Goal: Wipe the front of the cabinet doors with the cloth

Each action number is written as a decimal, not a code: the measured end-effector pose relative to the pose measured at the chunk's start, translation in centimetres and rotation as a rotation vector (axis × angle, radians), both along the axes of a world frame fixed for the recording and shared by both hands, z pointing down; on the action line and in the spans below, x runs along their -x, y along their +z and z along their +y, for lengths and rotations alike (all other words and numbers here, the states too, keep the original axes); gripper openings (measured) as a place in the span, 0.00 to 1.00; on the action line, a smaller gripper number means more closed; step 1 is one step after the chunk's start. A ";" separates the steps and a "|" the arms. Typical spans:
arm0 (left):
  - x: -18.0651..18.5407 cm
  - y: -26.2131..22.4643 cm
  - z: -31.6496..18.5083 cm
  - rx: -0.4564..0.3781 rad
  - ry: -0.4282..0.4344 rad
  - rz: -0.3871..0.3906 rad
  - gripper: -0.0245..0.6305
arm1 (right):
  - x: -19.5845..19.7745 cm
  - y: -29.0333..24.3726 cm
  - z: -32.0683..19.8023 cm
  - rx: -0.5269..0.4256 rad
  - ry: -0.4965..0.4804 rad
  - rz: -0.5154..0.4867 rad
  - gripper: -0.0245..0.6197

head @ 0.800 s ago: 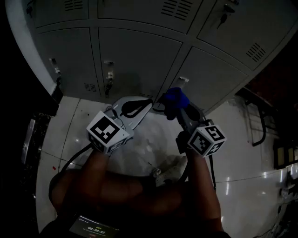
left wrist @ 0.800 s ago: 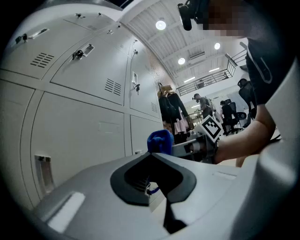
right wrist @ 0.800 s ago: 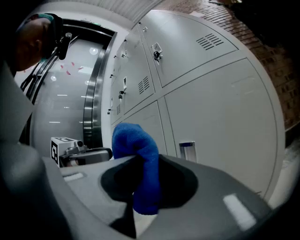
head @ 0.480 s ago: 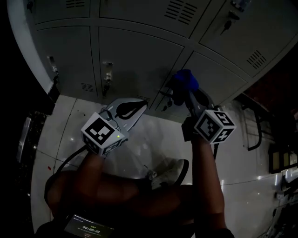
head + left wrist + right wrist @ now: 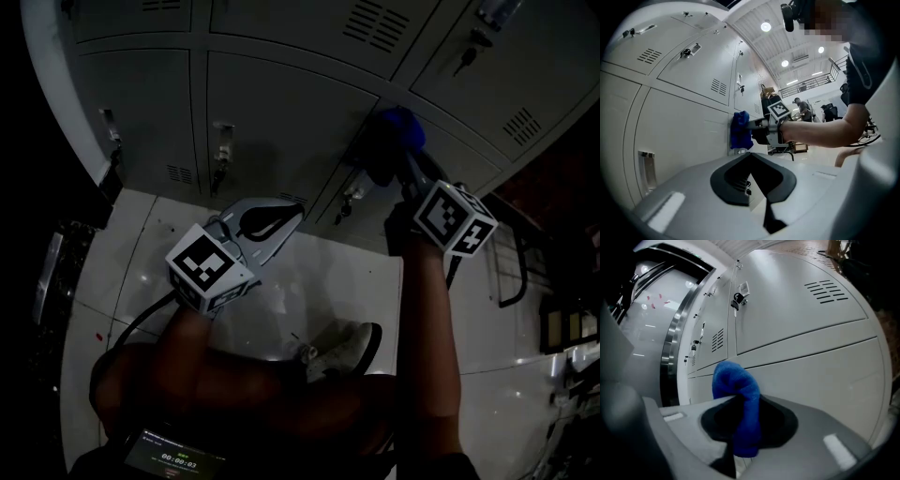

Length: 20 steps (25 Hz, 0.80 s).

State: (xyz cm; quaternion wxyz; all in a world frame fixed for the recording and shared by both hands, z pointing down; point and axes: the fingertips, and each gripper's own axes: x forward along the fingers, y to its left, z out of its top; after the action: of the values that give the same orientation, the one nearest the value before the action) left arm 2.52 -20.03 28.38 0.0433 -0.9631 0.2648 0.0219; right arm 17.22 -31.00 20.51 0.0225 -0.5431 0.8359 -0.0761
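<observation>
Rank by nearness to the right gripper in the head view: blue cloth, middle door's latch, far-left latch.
1. Blue cloth, in the right gripper's jaws.
2. Middle door's latch, to its left.
3. Far-left latch, at the cabinet's edge.

Two grippers (image 5: 292,212) (image 5: 401,157), one blue cloth (image 5: 740,394), one cabinet (image 5: 281,103), one shoe (image 5: 343,346)

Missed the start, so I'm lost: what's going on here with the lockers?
A person holds a gripper in each hand before grey cabinet doors. The right gripper is shut on a blue cloth, holding it against a door front, so wiping seems under way. The left gripper is shut and empty, held lower, off the doors.
</observation>
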 end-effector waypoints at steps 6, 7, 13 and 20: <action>-0.1 0.1 0.1 0.009 0.003 0.010 0.05 | -1.9 -0.4 0.4 0.000 0.024 -0.007 0.16; -0.2 0.1 0.1 0.009 0.004 0.010 0.05 | -2.4 -0.5 0.4 0.000 0.030 -0.006 0.16; -0.3 0.1 0.2 0.009 0.001 0.015 0.05 | -5.9 -0.5 1.0 0.014 0.073 0.001 0.16; -0.8 0.1 0.3 0.010 0.009 0.015 0.05 | -11.8 -0.6 1.9 0.034 0.161 0.018 0.16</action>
State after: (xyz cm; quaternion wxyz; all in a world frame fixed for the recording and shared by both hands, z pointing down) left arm 3.36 -19.72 28.52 0.0364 -0.9643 0.2607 0.0278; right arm 29.04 -29.08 19.92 0.0119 -0.6096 0.7882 -0.0832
